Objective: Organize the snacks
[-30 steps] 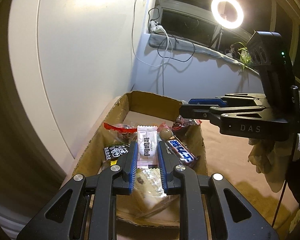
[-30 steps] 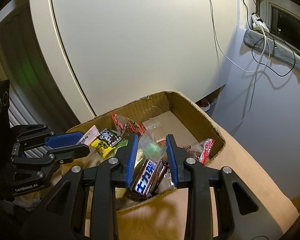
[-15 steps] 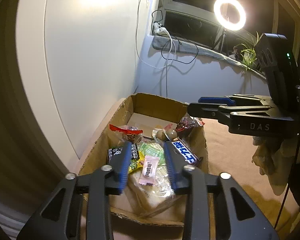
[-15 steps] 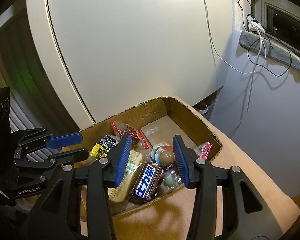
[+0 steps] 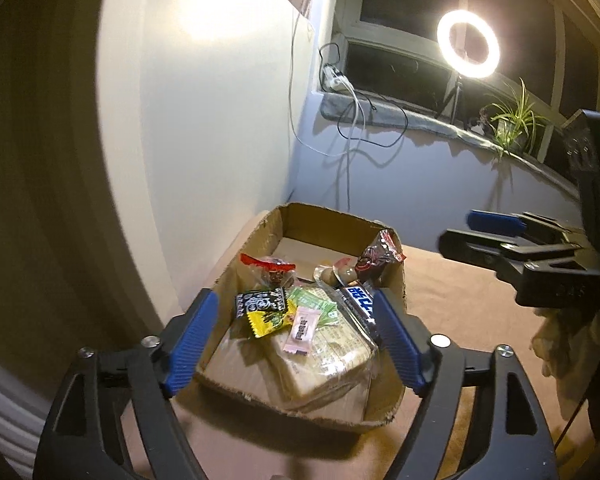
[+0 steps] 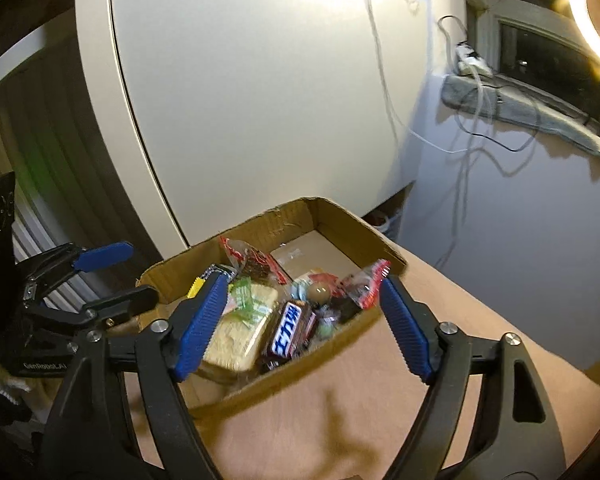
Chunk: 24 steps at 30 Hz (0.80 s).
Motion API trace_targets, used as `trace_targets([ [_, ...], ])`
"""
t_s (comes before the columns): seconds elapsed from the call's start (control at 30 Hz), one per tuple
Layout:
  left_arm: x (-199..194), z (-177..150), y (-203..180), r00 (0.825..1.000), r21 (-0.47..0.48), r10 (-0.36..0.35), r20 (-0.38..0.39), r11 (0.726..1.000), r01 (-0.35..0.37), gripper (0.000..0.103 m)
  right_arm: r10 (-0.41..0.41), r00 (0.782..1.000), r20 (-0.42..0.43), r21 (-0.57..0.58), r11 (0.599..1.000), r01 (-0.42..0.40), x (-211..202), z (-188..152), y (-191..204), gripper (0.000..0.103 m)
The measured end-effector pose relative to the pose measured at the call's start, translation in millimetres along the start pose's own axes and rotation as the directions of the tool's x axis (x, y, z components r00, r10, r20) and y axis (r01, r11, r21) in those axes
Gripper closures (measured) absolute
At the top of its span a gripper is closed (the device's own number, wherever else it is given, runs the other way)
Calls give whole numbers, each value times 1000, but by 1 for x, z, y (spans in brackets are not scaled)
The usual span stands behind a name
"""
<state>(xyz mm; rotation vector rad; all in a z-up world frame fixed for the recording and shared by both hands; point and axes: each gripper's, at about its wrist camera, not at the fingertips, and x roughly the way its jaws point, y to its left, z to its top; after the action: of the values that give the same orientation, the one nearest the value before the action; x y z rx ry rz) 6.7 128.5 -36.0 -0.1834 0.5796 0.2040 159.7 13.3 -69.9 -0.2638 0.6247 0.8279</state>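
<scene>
An open cardboard box (image 5: 396,280) (image 6: 260,228) sits on the tan table and holds several snacks. Among them are a pink sachet (image 5: 302,330), a black-and-yellow packet (image 5: 266,308), a blue-labelled chocolate bar (image 5: 360,300) (image 6: 290,330) and a large clear-wrapped cracker pack (image 5: 328,356) (image 6: 240,332). My left gripper (image 5: 296,340) is open wide and empty, held back above the box's near end. My right gripper (image 6: 300,320) is open wide and empty at the box's side. Each gripper shows in the other's view, the right (image 5: 480,232) and the left (image 6: 112,272).
A white cabinet panel (image 6: 260,100) stands just behind the box. A window sill with cables (image 5: 352,100), a ring light (image 5: 468,44) and a plant (image 5: 512,124) lie beyond. A cloth (image 5: 564,340) hangs at the right. Bare tan table (image 6: 440,340) lies right of the box.
My left gripper let go of the pink sachet, which now lies on the cracker pack. My right gripper let go of a green packet. Both opened wide and drew back from the box.
</scene>
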Motion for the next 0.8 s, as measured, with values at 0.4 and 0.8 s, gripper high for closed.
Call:
trace_targets([
  [0.4,-26,-9,-6,998,10,54,28,998,-54,20,-143,990,15,79,987,141,-41,-35,-3,19],
  [0.8,-29,-8,-13,998,10,55,27,998,-56,20,-175,985,9,104,979,173,-55,-50,-10,19],
])
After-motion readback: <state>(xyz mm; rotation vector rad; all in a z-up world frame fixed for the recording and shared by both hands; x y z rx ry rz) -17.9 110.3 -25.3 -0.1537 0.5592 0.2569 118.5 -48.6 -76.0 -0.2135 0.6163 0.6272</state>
